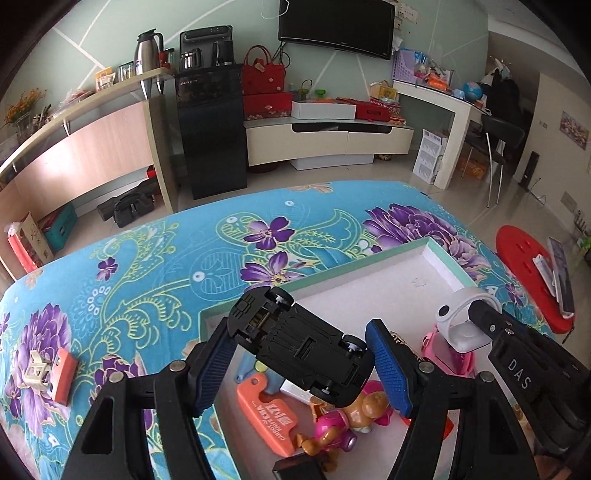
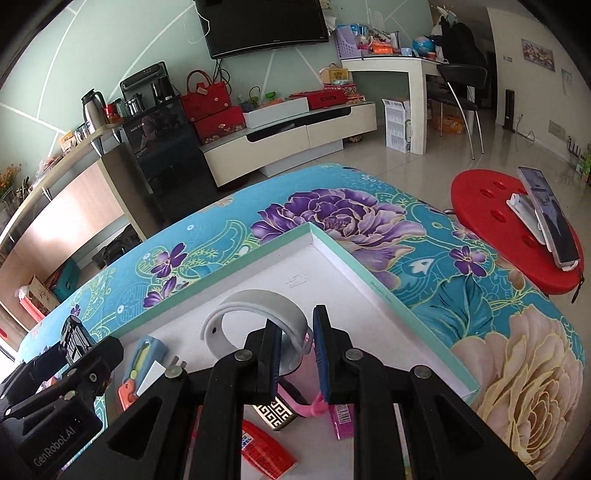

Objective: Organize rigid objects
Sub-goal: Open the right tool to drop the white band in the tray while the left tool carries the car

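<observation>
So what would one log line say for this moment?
left gripper: holds toy car | right gripper: holds white wristband | both above tray

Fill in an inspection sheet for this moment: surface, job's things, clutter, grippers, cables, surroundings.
Surface: floral blue cloth over the table.
Job's things: shallow white box with a green rim, holding an orange tag, a toy pup and a pink toy; the far part of its floor is bare.
Clutter: orange block and cream piece outside the box on the cloth.
Grippers: left gripper clamps a black toy car upside down above the box; right gripper pinches a white wristband.
Cables: cord hanging below the TV.
Surroundings: red stool with a propped phone, TV cabinet.
</observation>
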{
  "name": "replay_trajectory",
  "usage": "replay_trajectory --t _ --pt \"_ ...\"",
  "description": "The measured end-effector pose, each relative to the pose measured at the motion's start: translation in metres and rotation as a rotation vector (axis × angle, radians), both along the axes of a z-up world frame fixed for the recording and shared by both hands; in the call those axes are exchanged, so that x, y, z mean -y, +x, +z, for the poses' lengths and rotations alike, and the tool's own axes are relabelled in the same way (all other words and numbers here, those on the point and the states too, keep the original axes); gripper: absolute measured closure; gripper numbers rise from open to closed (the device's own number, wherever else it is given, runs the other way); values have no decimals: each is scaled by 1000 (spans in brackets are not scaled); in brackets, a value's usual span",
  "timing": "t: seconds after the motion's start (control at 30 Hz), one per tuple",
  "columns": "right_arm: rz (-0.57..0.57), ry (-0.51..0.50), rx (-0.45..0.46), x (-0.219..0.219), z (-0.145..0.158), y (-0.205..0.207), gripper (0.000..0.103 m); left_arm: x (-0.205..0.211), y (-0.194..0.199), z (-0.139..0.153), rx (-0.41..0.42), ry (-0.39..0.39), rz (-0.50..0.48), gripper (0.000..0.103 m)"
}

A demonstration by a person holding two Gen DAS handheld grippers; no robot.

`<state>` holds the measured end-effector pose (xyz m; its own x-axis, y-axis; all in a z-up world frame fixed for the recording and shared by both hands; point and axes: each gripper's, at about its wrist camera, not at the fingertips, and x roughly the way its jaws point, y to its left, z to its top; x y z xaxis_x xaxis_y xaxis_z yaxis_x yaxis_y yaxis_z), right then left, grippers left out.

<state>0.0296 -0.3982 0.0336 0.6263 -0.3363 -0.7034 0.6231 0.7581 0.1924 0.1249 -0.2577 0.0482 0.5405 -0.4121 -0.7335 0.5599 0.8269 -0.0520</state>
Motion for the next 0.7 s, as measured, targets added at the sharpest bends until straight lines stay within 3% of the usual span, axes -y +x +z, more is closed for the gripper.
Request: replay_trajectory --t 0.7 --pt "19 8 -101 2 -20 9 84 24 7 -35 -67 71 -5 28"
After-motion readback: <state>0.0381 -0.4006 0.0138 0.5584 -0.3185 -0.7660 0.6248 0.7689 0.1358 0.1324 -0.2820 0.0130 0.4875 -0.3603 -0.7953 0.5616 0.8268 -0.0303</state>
